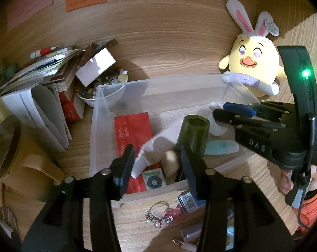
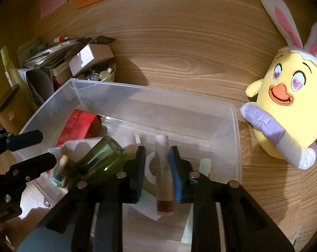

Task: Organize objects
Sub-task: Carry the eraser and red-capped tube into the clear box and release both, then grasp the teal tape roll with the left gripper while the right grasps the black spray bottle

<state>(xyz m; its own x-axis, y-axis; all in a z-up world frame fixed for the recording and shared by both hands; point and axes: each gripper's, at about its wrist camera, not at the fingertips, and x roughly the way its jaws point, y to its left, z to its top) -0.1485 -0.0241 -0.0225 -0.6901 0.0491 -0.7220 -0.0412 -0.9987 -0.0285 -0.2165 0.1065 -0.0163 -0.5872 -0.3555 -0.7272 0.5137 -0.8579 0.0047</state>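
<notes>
A clear plastic bin point(image 1: 158, 84) point(image 2: 232, 130) sits on the wooden table. Inside lie a red packet point(image 1: 133, 130) point(image 2: 76, 126), a white tube point(image 1: 156, 147) and a small patterned card point(image 1: 154, 178). A dark green bottle point(image 1: 193, 135) point(image 2: 99, 159) is tilted above the bin, touching my left gripper's right finger. My left gripper point(image 1: 156, 166) is open over the bin's near wall. My right gripper point(image 2: 156, 166) point(image 1: 232, 113) holds a translucent tube with red-brown end point(image 2: 163, 176) between its fingers over the bin.
A yellow bunny-eared plush point(image 1: 255, 63) point(image 2: 290, 109) sits right of the bin. Books, a white box point(image 1: 95, 67) and a bowl of beads point(image 1: 95, 92) crowd the left. Trinkets point(image 1: 158, 214) and a barcode box point(image 1: 189, 201) lie in front.
</notes>
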